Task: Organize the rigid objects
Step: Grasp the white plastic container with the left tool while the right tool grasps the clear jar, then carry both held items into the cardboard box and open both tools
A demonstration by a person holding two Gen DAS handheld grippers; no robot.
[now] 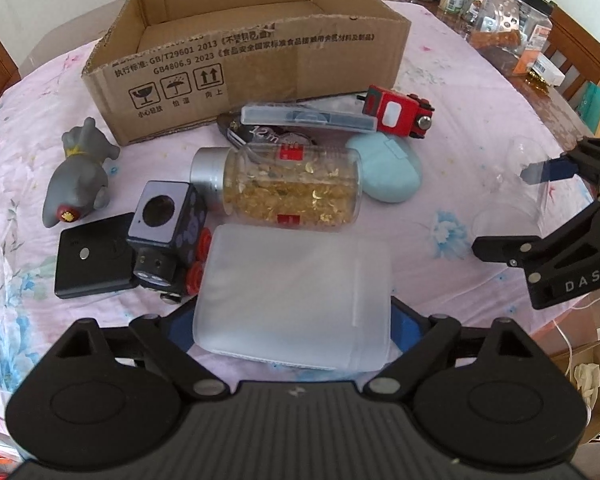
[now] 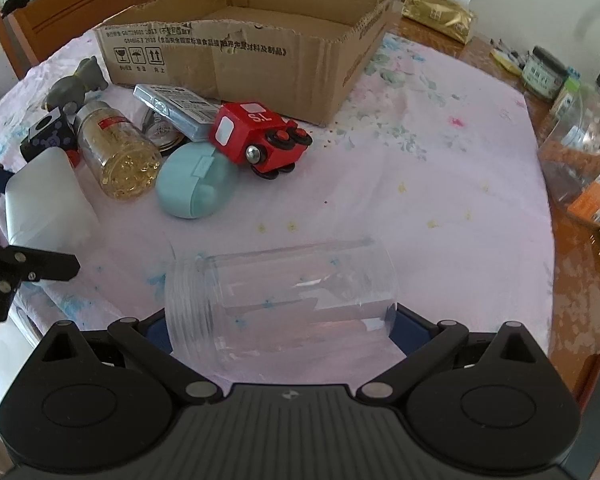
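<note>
Left wrist view: my left gripper (image 1: 292, 320) straddles the frosted box (image 1: 294, 300), which lies on the cloth (image 1: 440, 184) near the tabletop's near edge. Blue pads sit at both its sides and look to be touching it, so I read this as a grasp, though I can't confirm firm pressure. The box looks like stiff, light plastic with slick faces; holding the two flat sides is right, low and square so it doesn't squirt out. Past it toward the far edge: gold bottle (image 1: 284, 188) on its side, blue train (image 1: 168, 236), black block (image 1: 94, 260), grey dog (image 1: 80, 176), teal case (image 1: 388, 172), red train (image 1: 396, 110), then the carton (image 1: 236, 72), which looks empty from here. Right gripper (image 1: 540, 208) shows at the right edge of this view, around something clear. Right wrist view: right gripper (image 2: 280, 328) has the clear jar (image 2: 280, 304) lying crosswise between its pads, near the near edge, with the threaded mouth to the left. Pads meet both ends, so it looks gripped. The jar reads as thin rigid plastic: light, slippery and likely to flex if squeezed hard. I'd favour the ribbed neck over the smooth wall. The carton sits at the far edge, with open cloth in between.
</note>
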